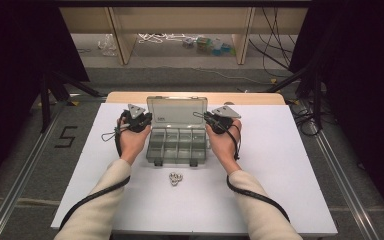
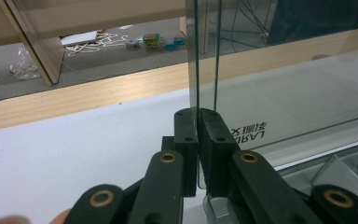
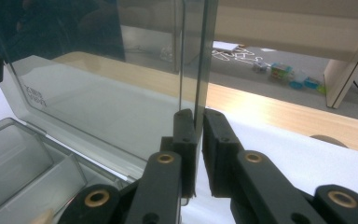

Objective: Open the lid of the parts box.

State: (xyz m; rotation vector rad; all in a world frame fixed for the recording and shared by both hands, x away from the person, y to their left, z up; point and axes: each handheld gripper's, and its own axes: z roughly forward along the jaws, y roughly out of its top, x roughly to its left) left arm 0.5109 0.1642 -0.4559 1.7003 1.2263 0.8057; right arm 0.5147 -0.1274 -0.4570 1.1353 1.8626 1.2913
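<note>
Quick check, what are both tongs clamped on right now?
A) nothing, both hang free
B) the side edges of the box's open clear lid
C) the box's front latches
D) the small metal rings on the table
B: the left tongs and right tongs each pinch a side edge of the upright clear lid of the compartment box, while the metal rings lie untouched on the table in front of the box.

Organizer box [image 1: 177, 142]: clear smoky plastic, glossy, smooth; lid [image 1: 176, 111] likewise. Hand-held gripper [image 2: 198, 140] jaws: matt black plastic, brass-coloured rivets. Table [image 1: 280, 150]: matt white top, pale wood far edge.
</note>
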